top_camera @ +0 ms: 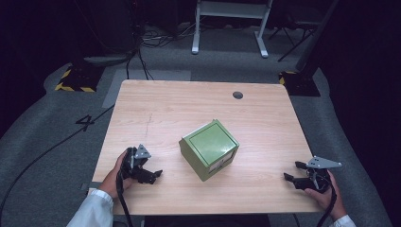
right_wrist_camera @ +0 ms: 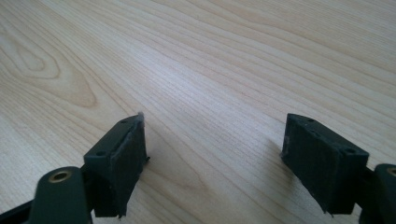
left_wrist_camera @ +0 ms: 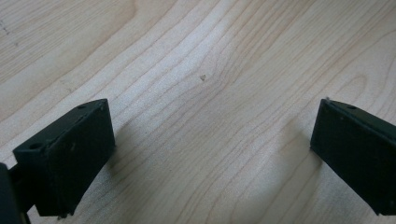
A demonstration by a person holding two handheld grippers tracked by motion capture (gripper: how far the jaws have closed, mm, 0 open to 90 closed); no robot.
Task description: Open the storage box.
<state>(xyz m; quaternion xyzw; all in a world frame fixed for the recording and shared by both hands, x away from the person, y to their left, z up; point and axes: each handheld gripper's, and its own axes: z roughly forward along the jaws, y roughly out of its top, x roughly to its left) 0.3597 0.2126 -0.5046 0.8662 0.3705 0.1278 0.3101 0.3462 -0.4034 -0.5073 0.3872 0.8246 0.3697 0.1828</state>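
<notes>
Grey carpet [top_camera: 56, 123] is seen around a light wooden table [top_camera: 198, 101], and cables are spread on it. On the table a green box [top_camera: 209, 148] is set near the middle, turned at a slant. The left gripper [top_camera: 152, 175] is held by a hand at the near left, well apart from the box. Its jaws are spread wide, and nothing is held between them. The right gripper [top_camera: 294, 172] is held at the near right, with jaws also spread and bare wood seen between them.
</notes>
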